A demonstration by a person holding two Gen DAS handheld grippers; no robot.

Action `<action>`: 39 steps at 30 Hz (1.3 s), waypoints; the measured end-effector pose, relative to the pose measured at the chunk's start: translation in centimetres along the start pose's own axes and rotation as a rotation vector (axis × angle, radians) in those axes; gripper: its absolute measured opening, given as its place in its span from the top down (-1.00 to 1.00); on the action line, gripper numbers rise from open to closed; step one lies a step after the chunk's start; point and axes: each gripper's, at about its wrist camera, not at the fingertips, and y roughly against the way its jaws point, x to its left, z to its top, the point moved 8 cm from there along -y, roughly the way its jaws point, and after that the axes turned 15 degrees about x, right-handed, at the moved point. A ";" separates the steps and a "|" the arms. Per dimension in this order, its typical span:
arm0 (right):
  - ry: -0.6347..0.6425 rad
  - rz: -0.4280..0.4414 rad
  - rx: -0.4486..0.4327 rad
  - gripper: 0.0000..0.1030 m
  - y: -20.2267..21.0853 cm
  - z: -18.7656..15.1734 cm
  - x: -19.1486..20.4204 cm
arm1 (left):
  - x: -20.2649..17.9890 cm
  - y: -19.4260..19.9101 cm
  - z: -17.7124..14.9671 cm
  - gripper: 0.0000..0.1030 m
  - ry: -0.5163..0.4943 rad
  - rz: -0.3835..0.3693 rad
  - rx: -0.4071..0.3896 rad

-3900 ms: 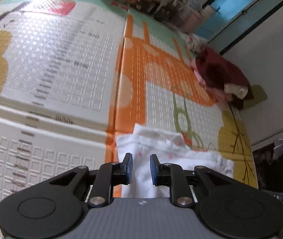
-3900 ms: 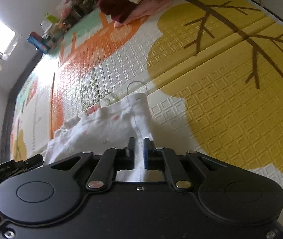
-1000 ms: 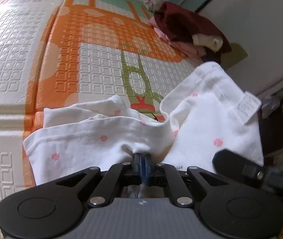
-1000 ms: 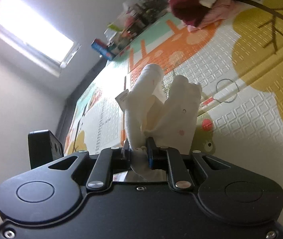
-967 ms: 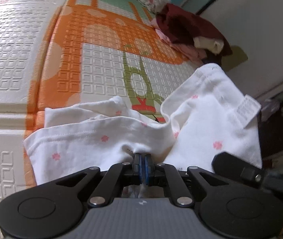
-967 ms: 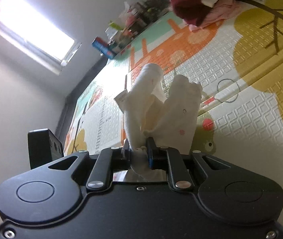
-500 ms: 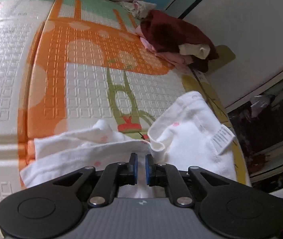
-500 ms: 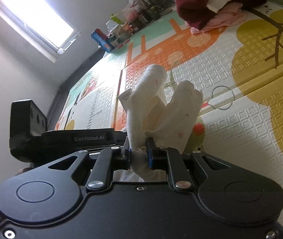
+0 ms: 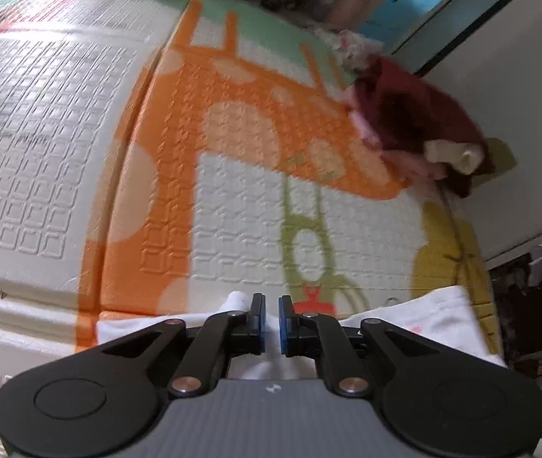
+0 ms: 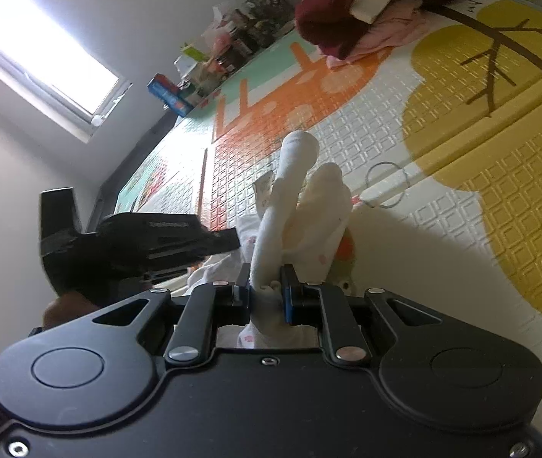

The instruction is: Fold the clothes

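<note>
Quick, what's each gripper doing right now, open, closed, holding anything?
Left gripper: open, holding nothing.
Right gripper: shut on the white garment.

Two low wrist views, shared play mat (image 9: 232,229) and clothes pile (image 10: 366,7)

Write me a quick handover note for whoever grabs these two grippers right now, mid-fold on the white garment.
Left hand-held gripper: open, holding nothing, low over the white garment with small pink print.
Right hand-held gripper: shut on a bunched part of that garment, which stands up from its jaws.
The rest of the garment lies crumpled on the patterned foam play mat.
A pile of dark red and pink clothes waits at the mat's far edge.
Done: garment picked up on one side. Left: spread it flat, fold it, then probably the pile.
</note>
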 end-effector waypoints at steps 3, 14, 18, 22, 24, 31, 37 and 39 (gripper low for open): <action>-0.012 -0.001 -0.001 0.74 0.0 0.0 -0.4 | -1.2 1.2 -0.7 0.83 -0.051 -0.036 -0.010; -0.017 0.004 0.000 0.73 0.0 0.3 -0.4 | -3.8 -0.1 -4.3 0.83 -0.155 -0.064 0.091; -0.006 0.002 0.002 0.73 0.1 0.3 -0.2 | -3.1 -1.4 -4.0 0.83 -0.131 -0.040 0.108; 0.002 0.000 0.006 0.73 0.1 0.2 -0.1 | -2.8 -2.2 -3.1 0.83 -0.106 -0.033 0.113; 0.006 -0.003 0.007 0.73 0.1 0.1 -0.1 | -2.7 -2.4 -2.6 0.83 -0.105 -0.010 0.107; 0.073 -0.055 0.001 0.74 0.3 0.2 0.8 | -2.5 -3.1 -1.1 0.83 -0.105 0.065 0.091; 0.151 -0.095 -0.006 0.74 0.7 0.1 2.0 | -2.5 -3.6 -0.3 0.83 -0.124 0.135 0.078; 0.179 -0.108 -0.008 0.74 0.8 0.1 2.4 | -2.3 -3.5 0.0 0.83 -0.125 0.148 0.073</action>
